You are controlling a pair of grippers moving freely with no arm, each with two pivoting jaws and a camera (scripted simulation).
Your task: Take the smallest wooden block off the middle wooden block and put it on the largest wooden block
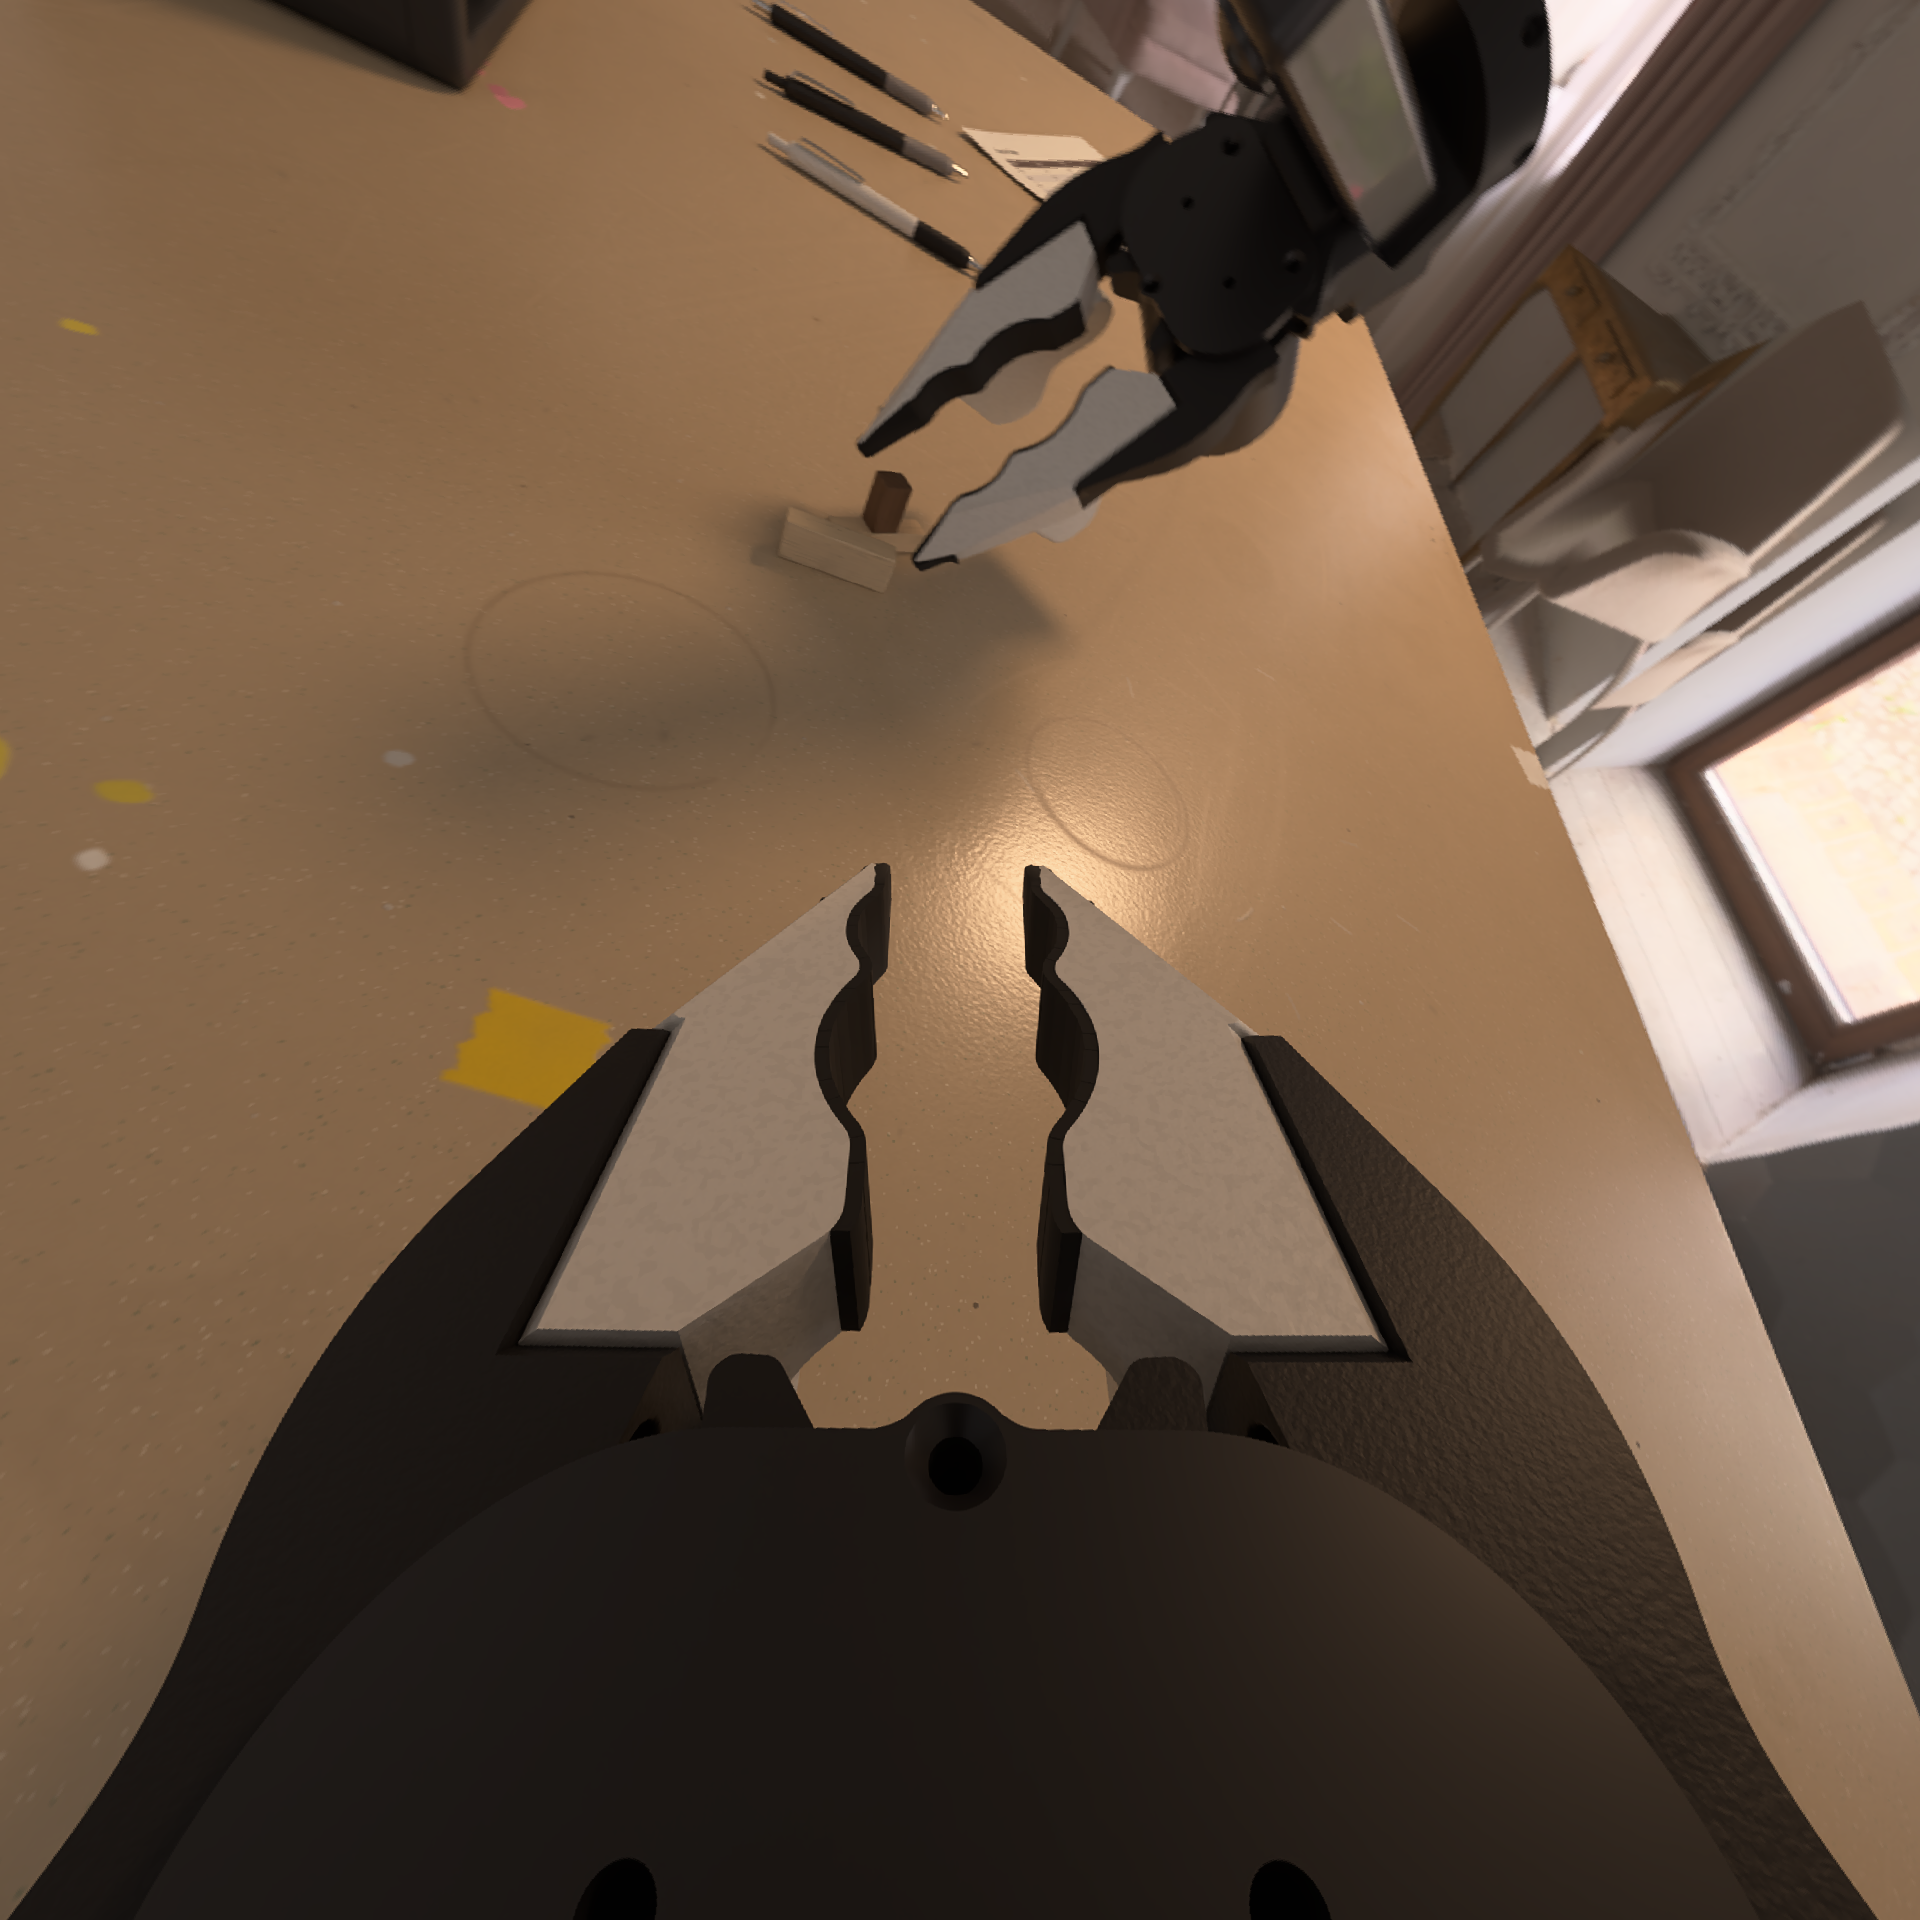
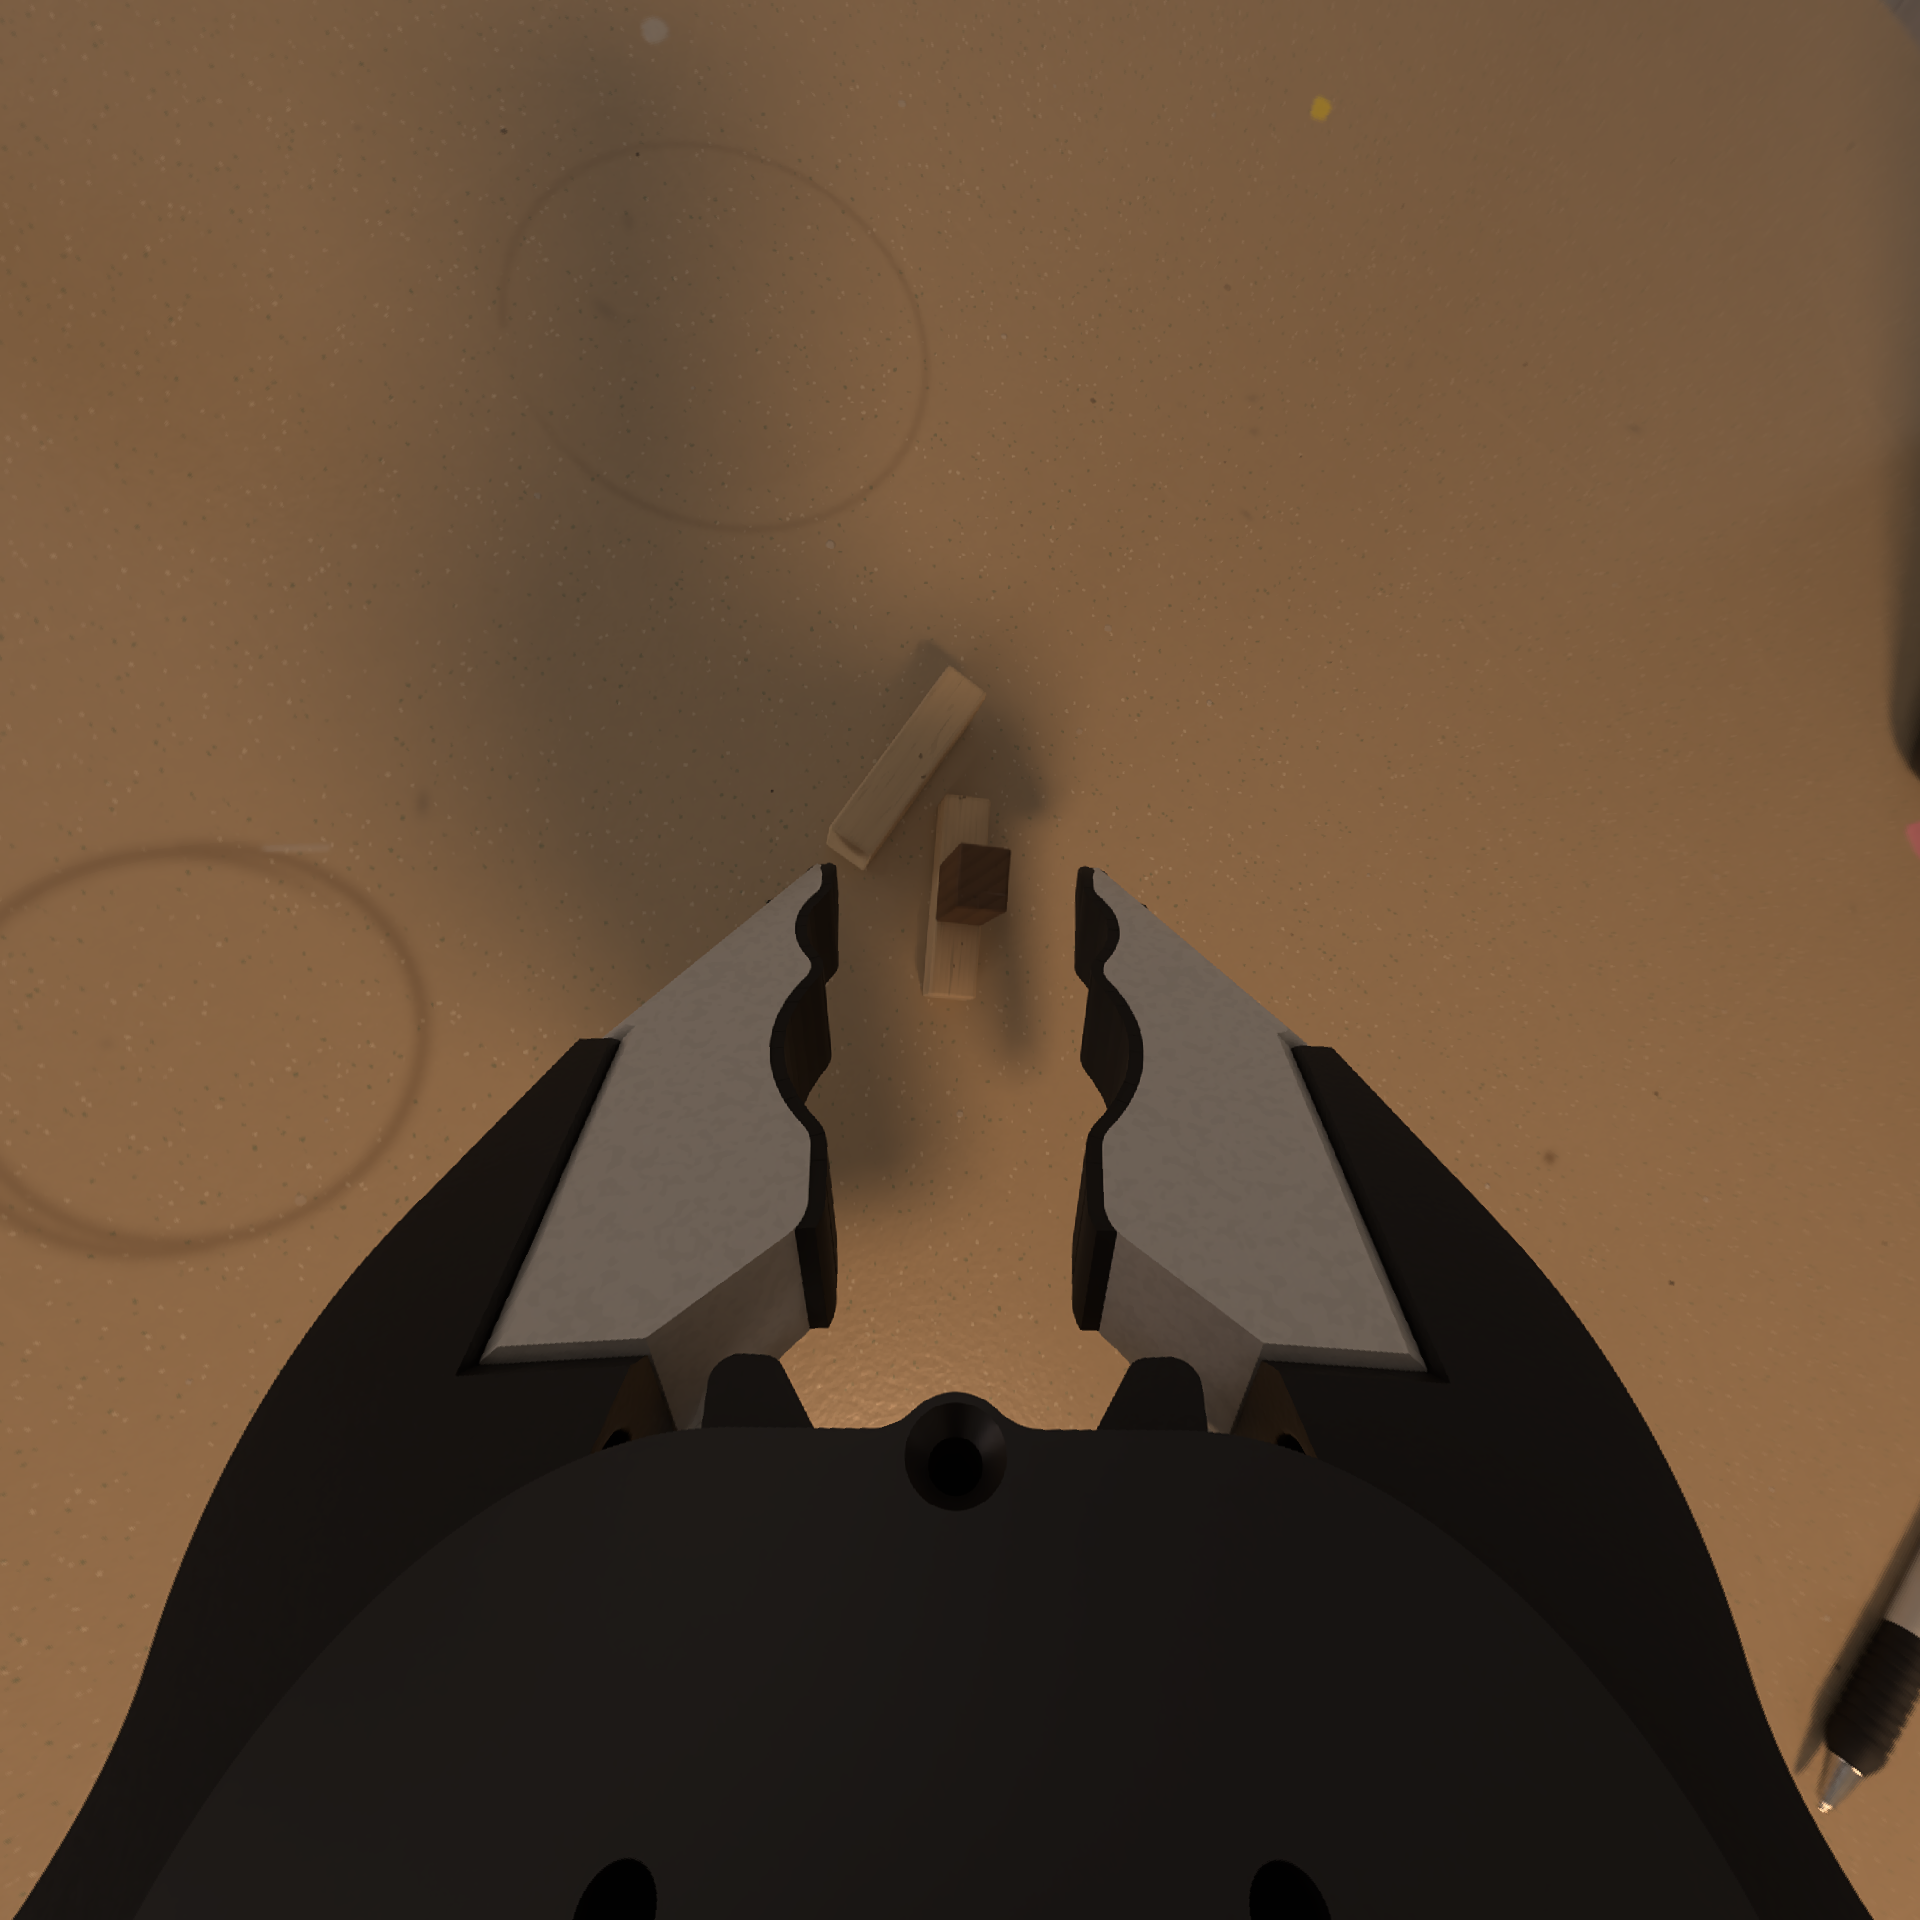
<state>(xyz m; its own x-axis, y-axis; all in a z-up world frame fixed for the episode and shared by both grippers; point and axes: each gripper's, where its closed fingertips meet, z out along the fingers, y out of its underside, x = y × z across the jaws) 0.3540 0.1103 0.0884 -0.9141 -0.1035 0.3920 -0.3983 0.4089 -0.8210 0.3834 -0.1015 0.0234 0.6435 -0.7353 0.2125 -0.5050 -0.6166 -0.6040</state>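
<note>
The smallest wooden block [image 2: 972,883], a dark brown cube, sits on the middle wooden block [image 2: 956,940], a pale stick lying flat on the tan surface [image 2: 1455,623]. In the right wrist view that stick's long axis runs almost straight away from the camera, parallel to the fingers. The right gripper [image 2: 956,883] hovers above it with its fingers spread and empty, and the cube shows between the 2 tips, slightly nearer the left one; how far below the tips it lies cannot be read from this view. The largest wooden block [image 2: 906,767], a longer pale stick, lies just beyond and to the left, angled diagonally, its near end close to the middle block. In the left wrist view the left gripper [image 1: 956,871] hangs well apart from the blocks, its fingers parted with a narrower gap and holding nothing, while the right gripper [image 1: 894,504] is poised directly over the stack. The right gripper is therefore plainly the nearer one, and a straight descent should bracket the cube.
</note>
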